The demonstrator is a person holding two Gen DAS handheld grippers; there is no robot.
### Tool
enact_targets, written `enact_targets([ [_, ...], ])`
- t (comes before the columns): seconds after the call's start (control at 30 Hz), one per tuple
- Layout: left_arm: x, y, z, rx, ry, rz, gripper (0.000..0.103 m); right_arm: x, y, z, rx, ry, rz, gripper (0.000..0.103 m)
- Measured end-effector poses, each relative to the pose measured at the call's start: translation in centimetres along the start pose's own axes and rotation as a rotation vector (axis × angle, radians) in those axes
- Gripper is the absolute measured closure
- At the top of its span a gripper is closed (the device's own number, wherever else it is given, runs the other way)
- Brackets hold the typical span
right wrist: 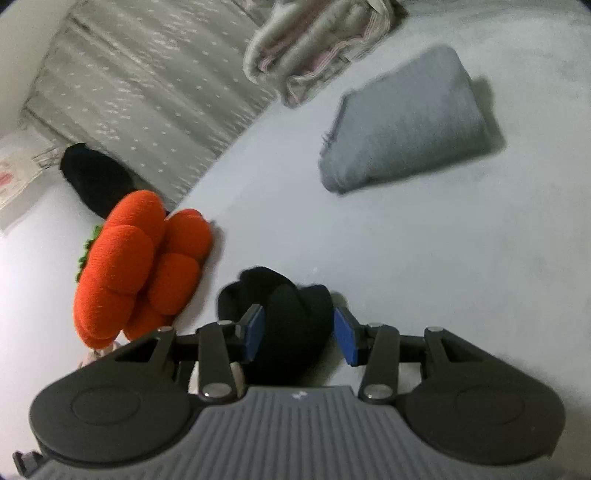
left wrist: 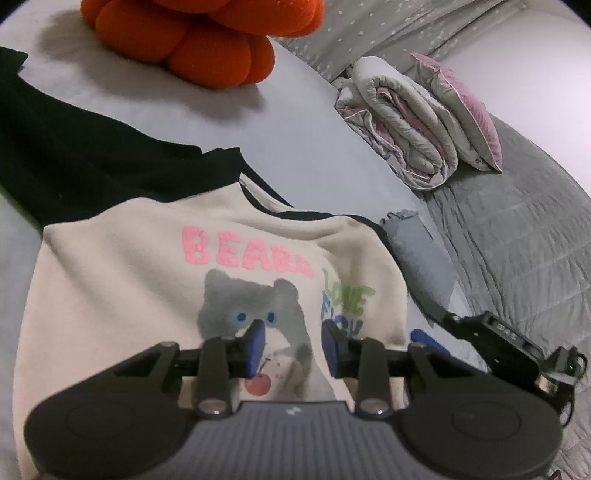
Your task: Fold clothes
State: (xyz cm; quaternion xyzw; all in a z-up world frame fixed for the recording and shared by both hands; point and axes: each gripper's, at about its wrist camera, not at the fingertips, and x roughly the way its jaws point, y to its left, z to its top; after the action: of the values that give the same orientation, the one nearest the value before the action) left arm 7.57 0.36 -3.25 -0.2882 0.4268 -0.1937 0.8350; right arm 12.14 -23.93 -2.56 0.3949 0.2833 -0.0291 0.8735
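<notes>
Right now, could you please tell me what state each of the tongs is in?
Left tongs: open, empty, over the cream bear-print sweatshirt.
Right tongs: open, straddling the bunched black fabric sleeve, not gripping.

One sweatshirt (left wrist: 122,266) — one orange cushion (left wrist: 192,33)

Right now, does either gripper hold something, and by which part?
Nothing is held. The left gripper is open above the cream sweatshirt. The right gripper is open around the bunched black sleeve, not clamped.
</notes>
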Motion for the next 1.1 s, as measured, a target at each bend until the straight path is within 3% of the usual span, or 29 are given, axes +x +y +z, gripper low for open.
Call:
enact_targets([
  [0.37,0.2,0.1,0.2,-0.016,0.009,0.004,0.070,4.8,-1.8,1.3,0.095,0.014,-0.083,0.057],
  [0.43,0.2,0.2,0.2,-0.016,0.011,0.005,0.070,5.4,-1.5,1.3,0.081,0.025,-0.077,0.067],
  [0.47,0.2,0.2,0.2,-0.017,0.012,0.005,0.070,5.6,-1.2,1.2,0.064,0.047,-0.075,0.081],
  [0.5,0.2,0.2,0.3,-0.021,0.012,0.005,0.070,5.8,-0.7,1.0,0.044,0.075,-0.073,0.085],
  [0.67,-0.1,0.2,0.4,-0.034,0.005,0.004,0.070,3.2,1.9,1.2,-0.078,0.012,-0.114,0.089],
  [0.9,-0.3,0.1,0.4,-0.038,-0.002,-0.002,0.070,-2.3,4.8,2.3,-0.178,-0.113,-0.093,0.089],
  [1.1,-0.8,0.5,0.7,-0.054,-0.017,-0.009,0.070,-5.1,8.3,0.7,-0.338,-0.162,-0.062,0.089],
])
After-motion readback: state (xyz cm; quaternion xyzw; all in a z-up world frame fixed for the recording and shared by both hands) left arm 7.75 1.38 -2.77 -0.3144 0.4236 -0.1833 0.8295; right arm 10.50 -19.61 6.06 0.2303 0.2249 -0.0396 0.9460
